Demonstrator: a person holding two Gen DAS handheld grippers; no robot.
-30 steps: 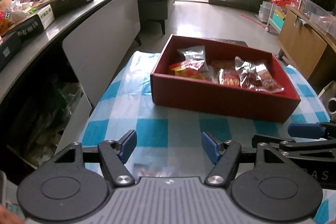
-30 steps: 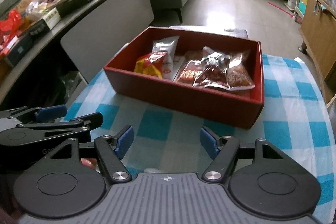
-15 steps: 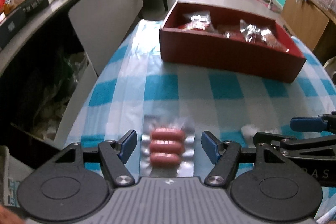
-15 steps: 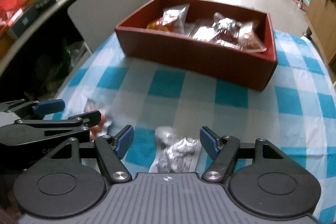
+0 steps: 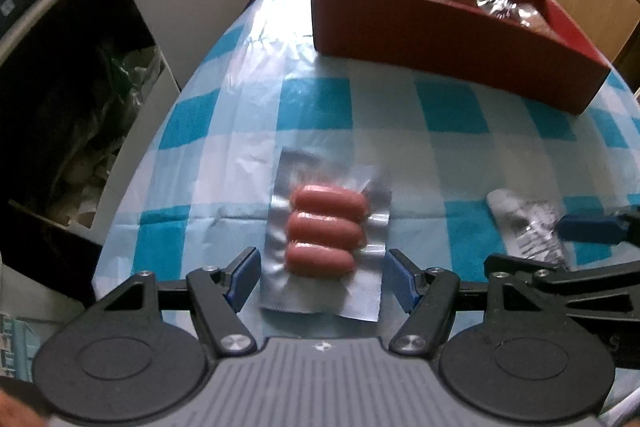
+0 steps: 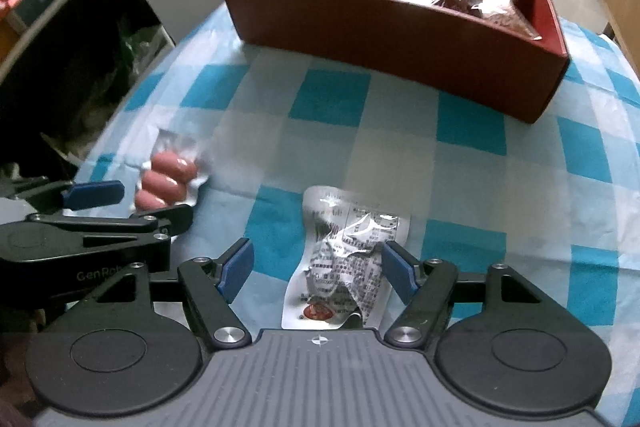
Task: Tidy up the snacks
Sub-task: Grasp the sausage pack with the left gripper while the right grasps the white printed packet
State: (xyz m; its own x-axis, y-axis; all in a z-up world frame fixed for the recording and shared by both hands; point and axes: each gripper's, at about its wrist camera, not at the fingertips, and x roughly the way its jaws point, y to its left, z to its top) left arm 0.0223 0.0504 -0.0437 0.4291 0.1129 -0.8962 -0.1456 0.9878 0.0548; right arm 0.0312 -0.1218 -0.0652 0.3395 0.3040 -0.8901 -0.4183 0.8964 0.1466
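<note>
Straddling the sausage pack [image 5: 324, 239], left tool [image 5: 320, 277] gapes; right tool [image 6: 316, 267], just widening, flanks silver packet [image 6: 348, 255].

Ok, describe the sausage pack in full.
The sausage pack is a clear, shiny vacuum pouch holding three short pinkish-red sausages side by side. It lies flat and sealed on the blue-and-white checked tablecloth, short of the red box. The left gripper straddles its near end, open, pads not touching.

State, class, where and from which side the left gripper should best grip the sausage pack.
Probably from above, pinching across the middle of the sausage pack, along the sausages' length. It lies flat on the checked cloth between the open left gripper fingers; its film edges are flimsy.
</note>
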